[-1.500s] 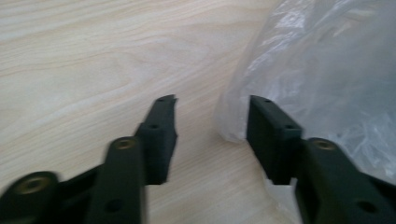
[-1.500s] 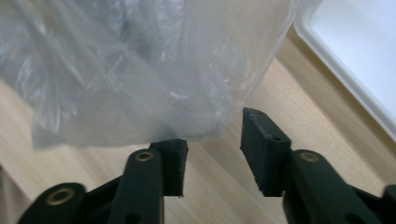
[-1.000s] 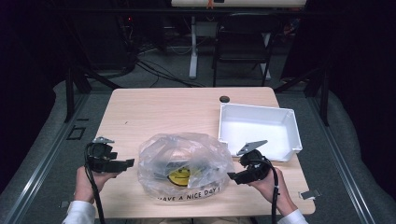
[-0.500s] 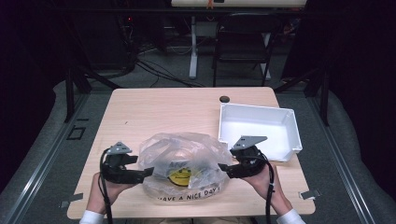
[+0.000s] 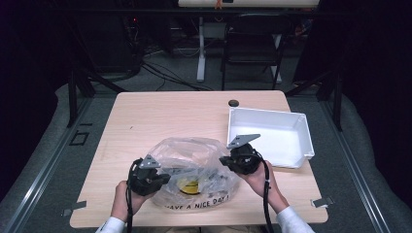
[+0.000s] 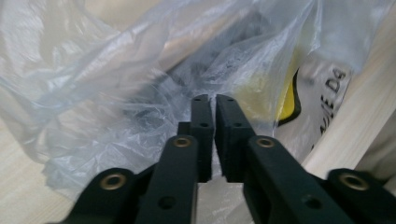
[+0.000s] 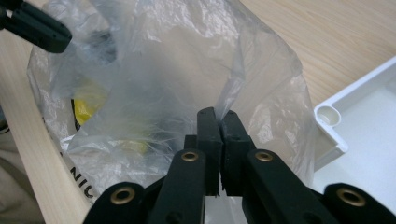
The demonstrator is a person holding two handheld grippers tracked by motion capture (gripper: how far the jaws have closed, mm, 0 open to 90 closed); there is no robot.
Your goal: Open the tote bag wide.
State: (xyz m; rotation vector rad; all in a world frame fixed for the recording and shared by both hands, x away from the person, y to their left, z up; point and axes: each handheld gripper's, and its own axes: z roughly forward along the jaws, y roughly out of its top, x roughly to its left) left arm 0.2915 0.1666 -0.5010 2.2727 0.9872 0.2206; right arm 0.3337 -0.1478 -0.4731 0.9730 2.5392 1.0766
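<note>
A crumpled clear plastic bag (image 5: 194, 162) printed with a yellow smiley face (image 5: 188, 185) and "HAVE A NICE DAY" lies near the front of the wooden table (image 5: 160, 116). My left gripper (image 5: 167, 177) is at the bag's left side. Its jaws have just been closing and now stand together on the bag's film (image 6: 140, 70), as the left gripper (image 6: 214, 100) view shows. My right gripper (image 5: 222, 160) is at the bag's right side. It too has just closed, and a fold of the bag (image 7: 163, 70) rises from between the pressed jaws of the right gripper (image 7: 218, 114).
An empty white tray (image 5: 296, 145) sits at the table's right, just beyond my right hand; its corner (image 7: 336, 121) is close to the bag. A small black round object (image 5: 233, 103) lies near the table's far edge. Chairs and cables stand beyond the table.
Both hands moved inward to the bag's sides. Both grippers' jaws, open earlier, have shut on the plastic, and the bag is slightly bunched between them.
</note>
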